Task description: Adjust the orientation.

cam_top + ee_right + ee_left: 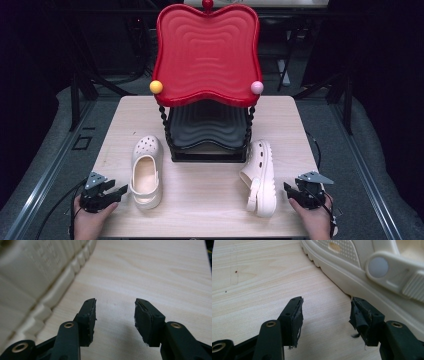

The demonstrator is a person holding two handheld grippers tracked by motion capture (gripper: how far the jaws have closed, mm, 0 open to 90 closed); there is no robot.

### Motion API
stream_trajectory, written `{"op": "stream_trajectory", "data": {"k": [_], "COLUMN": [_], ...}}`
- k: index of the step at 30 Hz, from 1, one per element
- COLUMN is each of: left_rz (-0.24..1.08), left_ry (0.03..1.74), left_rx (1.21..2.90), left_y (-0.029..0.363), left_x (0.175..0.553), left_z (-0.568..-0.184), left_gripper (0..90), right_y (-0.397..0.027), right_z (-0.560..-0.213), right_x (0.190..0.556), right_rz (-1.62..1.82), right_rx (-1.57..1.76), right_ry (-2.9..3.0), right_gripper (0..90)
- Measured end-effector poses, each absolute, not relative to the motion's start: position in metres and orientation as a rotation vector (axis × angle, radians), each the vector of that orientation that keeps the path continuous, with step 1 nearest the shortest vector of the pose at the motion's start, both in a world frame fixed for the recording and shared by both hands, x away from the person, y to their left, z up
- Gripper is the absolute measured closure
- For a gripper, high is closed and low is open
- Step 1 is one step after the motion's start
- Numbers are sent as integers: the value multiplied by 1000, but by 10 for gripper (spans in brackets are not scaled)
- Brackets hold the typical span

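L clog [146,172] upright on worktop [200,200], front-left of rack, toe away from person. R clog [260,177] on its side, front-right. L gripper [120,192] just beside L clog heel, jaws wide, nothing held. R gripper [287,189] near R clog sole, jaws wide, empty. Red tray [207,52] tops black rack [207,135] behind.

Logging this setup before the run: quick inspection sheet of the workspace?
Surface: pale wood table, bare between the things.
Job's things: left clog upright; right clog tipped on its side; two-tier rack, red tray above, black tray below, both empty.
Clutter: nothing seen.
Grippers: left gripper and right gripper open, holding nothing, each beside its clog.
Cables: one trails from the left gripper.
Surroundings: dark, grey floor.
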State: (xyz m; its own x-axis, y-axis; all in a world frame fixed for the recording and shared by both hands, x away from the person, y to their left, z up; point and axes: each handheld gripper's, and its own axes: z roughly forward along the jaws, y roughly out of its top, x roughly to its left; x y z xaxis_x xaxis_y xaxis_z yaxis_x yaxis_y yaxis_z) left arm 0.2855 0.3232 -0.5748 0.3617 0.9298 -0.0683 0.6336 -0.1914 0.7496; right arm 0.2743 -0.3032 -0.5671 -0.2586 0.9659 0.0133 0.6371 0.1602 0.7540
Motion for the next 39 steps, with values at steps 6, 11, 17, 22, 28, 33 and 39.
{"op": "stream_trajectory", "data": {"k": [6, 11, 17, 22, 28, 33, 39], "left_rz": [580, 620, 599, 612, 648, 644, 668], "left_ry": [1322, 1292, 1320, 1275, 1239, 1208, 1159], "left_rx": [1916, 1926, 1934, 1900, 1875, 1872, 1916], "left_y": [320, 318, 318, 315, 308, 296, 276], "left_x": [283, 275, 270, 270, 265, 270, 295], "left_z": [-568, -564, -557, -557, -539, -523, -512], "left_gripper": [427, 451, 517, 570, 613, 601, 617], "right_y": [-298, -297, -294, -292, -291, -289, -287], "right_z": [-565, -565, -560, -558, -558, -558, -559], "right_x": [271, 272, 266, 266, 265, 264, 266], "right_rz": [887, 935, 968, 984, 977, 985, 985], "right_rx": [1480, 1477, 1439, 1413, 1412, 1415, 1408], "right_ry": [1954, 1978, 1962, 1955, 1955, 1943, 1957], "right_gripper": [515, 519, 523, 535, 539, 541, 539]}}
